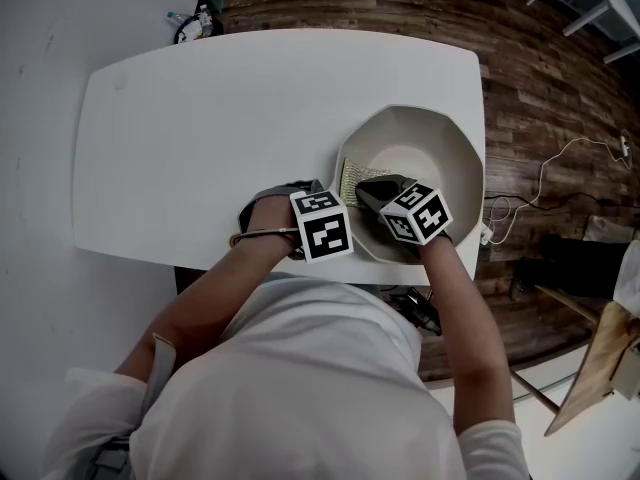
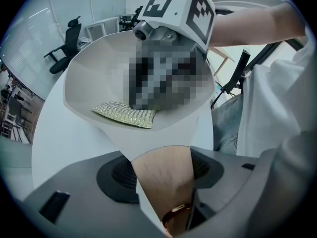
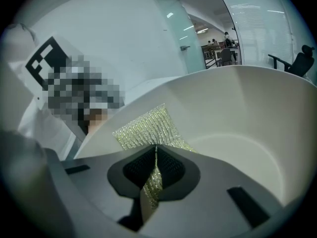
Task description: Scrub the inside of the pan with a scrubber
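A cream pan (image 1: 425, 153) sits at the right front of the white table (image 1: 200, 128). My left gripper (image 1: 312, 208) is shut on its wooden handle (image 2: 163, 175), which runs between the jaws to a copper ring. In the left gripper view the pan's wall (image 2: 94, 68) rises ahead. My right gripper (image 1: 385, 194) reaches inside the pan and is shut on a glittery green-gold scrubber (image 1: 350, 178). The scrubber (image 3: 147, 127) lies flat against the near inner wall (image 3: 237, 108), one fold pinched at my right gripper (image 3: 154, 168). From the left gripper (image 2: 161, 168), the scrubber (image 2: 124, 114) shows under the right gripper (image 2: 173, 29).
The pan's right side reaches the table's right edge, beyond which is dark wooden floor (image 1: 540, 88) with a white cable (image 1: 560, 163). A small dark item (image 1: 195, 23) stands behind the table's far left corner. An office chair (image 2: 67, 43) stands farther off.
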Motion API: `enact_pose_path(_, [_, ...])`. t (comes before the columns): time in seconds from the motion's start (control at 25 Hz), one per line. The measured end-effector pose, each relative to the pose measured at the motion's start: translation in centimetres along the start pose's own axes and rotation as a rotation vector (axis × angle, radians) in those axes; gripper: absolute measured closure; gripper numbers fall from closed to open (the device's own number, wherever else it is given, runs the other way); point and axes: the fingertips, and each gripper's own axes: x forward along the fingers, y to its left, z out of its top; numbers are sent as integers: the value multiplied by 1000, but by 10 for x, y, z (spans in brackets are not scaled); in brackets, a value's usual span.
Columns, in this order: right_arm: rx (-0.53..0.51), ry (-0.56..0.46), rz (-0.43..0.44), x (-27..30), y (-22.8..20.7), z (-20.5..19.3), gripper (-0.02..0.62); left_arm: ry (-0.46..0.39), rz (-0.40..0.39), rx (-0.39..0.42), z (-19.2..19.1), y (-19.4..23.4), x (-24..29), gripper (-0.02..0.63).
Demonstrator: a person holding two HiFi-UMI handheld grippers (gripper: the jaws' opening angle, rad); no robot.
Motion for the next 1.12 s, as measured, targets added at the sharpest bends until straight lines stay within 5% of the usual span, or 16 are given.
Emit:
enact_pose_path(0.44, [-16, 35, 179, -10, 32, -7, 571, 14, 4, -16, -1, 1, 0, 344])
enact_pose_path(1.12, [-184, 309, 394, -49, 68, -53, 571, 17, 5, -54, 0, -2, 1, 345])
